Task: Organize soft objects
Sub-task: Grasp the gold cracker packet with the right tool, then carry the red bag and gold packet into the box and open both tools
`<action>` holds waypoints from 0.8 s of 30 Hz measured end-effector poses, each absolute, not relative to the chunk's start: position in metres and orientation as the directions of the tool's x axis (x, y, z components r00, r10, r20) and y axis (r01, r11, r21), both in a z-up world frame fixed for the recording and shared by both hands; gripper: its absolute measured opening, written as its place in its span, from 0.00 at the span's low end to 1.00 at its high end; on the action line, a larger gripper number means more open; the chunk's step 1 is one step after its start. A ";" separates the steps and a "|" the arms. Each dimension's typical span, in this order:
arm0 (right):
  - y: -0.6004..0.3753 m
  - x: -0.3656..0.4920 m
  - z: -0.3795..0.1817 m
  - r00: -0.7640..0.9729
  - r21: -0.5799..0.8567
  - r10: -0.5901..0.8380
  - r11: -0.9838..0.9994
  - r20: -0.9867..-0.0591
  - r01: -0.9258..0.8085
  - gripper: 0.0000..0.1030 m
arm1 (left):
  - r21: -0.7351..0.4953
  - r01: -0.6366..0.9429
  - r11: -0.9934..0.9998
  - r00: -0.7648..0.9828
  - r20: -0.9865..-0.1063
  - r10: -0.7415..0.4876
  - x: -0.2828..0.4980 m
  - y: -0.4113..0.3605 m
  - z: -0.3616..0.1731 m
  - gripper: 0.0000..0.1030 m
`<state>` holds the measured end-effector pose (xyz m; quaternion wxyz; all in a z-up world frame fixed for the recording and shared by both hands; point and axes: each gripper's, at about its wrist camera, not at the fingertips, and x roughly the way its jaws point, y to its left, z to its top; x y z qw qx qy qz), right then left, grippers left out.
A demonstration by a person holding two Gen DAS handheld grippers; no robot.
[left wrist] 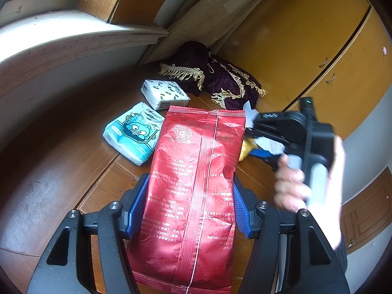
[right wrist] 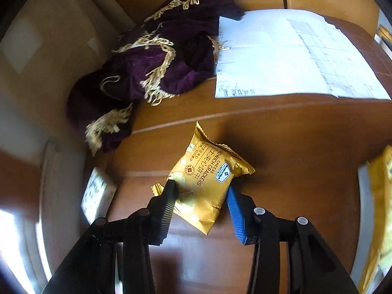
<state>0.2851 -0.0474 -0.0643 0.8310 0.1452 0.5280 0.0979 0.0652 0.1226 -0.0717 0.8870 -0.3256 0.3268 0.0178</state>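
Wood tabletop | L hand-held gripper: crinkly red foil bag | R hand-held gripper: gold cracker pouch

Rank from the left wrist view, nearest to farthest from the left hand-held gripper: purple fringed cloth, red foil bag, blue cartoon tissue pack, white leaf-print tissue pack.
1. red foil bag: between the left hand-held gripper fingers.
2. blue cartoon tissue pack: ahead, left, on the wooden table.
3. white leaf-print tissue pack: just beyond it.
4. purple fringed cloth: farthest, back corner.
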 end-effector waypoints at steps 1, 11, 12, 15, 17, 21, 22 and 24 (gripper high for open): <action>-0.049 0.269 -0.057 0.429 0.369 0.350 0.928 -0.832 -0.041 0.42 | -0.565 -0.247 0.787 0.787 -0.591 -0.178 0.065 0.123 -0.072 0.59; -0.112 0.133 -0.034 0.456 0.467 0.613 0.789 -0.646 -0.399 0.42 | -0.527 -0.274 0.804 0.771 -0.620 -0.144 0.069 0.119 -0.076 0.59; -0.122 0.118 -0.032 0.481 0.440 0.605 0.794 -0.634 -0.419 0.42 | -0.524 -0.267 0.809 0.775 -0.616 -0.144 0.068 0.117 -0.075 0.59; -0.139 0.081 -0.027 0.509 0.407 0.606 0.792 -0.611 -0.454 0.42 | -0.534 -0.255 0.806 0.783 -0.604 -0.152 0.063 0.109 -0.072 0.59; -0.157 0.061 -0.023 0.521 0.389 0.614 0.785 -0.593 -0.482 0.42 | -0.565 -0.234 0.791 0.773 -0.602 -0.201 0.059 0.095 -0.071 0.59; -0.190 0.037 -0.017 0.557 0.340 0.597 0.796 -0.577 -0.501 0.42 | -0.606 -0.127 0.785 0.740 -0.585 -0.331 0.053 0.049 -0.059 0.59; -0.200 0.033 -0.017 0.559 0.339 0.597 0.796 -0.575 -0.501 0.42 | -0.612 -0.090 0.786 0.732 -0.575 -0.365 0.051 0.038 -0.053 0.59; -0.218 0.029 -0.017 0.562 0.355 0.599 0.797 -0.571 -0.488 0.42 | -0.631 -0.008 0.775 0.708 -0.551 -0.442 0.050 0.015 -0.041 0.59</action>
